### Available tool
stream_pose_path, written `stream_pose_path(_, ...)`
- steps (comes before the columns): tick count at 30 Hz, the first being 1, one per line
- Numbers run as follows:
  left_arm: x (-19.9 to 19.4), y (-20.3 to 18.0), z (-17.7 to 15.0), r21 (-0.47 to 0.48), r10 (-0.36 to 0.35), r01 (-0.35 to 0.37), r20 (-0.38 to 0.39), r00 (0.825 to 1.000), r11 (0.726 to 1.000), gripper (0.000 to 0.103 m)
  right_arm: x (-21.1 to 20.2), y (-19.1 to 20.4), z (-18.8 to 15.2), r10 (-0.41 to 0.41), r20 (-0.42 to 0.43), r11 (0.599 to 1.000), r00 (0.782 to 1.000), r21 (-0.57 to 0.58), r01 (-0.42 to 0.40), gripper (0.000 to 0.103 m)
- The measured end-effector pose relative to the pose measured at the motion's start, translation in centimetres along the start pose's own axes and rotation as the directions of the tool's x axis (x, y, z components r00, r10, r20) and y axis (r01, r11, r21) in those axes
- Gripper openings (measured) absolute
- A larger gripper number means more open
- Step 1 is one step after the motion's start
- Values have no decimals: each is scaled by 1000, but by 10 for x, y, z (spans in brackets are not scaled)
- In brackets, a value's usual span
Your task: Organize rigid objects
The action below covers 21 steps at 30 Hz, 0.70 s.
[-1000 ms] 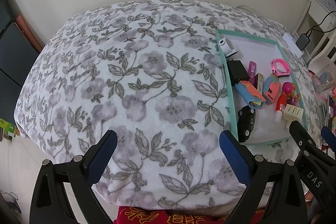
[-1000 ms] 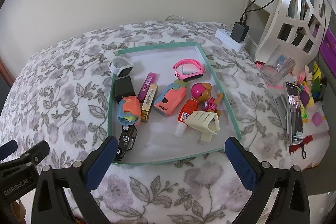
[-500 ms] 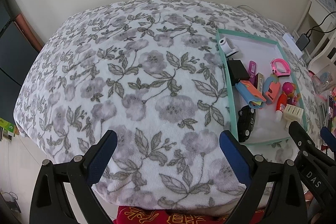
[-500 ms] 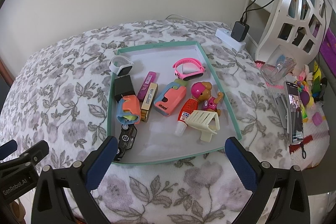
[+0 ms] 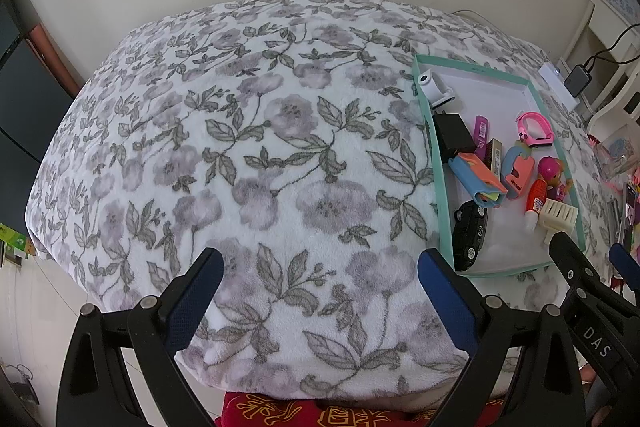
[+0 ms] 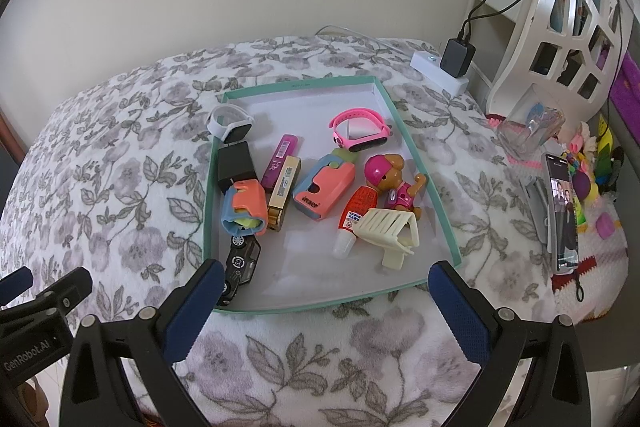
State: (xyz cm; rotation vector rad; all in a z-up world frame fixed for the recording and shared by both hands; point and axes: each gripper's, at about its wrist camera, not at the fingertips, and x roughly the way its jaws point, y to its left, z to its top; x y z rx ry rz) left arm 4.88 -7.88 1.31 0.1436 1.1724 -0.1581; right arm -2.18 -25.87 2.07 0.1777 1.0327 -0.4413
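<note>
On the blanket point(image 6: 120, 187) before us lies the tray point(image 6: 424, 195), holding the toy car point(image 6: 240, 263) at its near left, the comb point(image 6: 386, 231) near right, and two watches point(image 6: 230, 121) toward its far end.

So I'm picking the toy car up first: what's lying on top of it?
The blue-and-orange case rests on the far end of the toy car inside the tray. That end is covered; the rest shows.

"DAS" was printed on the right gripper point(image 5: 592, 263); "GenRobot.AI" on the left gripper point(image 6: 28, 307); "maer" on the coral case point(image 6: 324, 185).
</note>
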Motion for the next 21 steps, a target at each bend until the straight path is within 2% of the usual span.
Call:
stream_pose_path(13,1,-2,-1,3,-5,5,0,1000,1000,98,2,0,-2,1,-2,1000,1000,0,-1,103)
stream_pose_path(21,-6,-6,-1,12,0,0,35,999,1000,98,2,0,-2,1,-2,1000,1000,-1,-1,103)
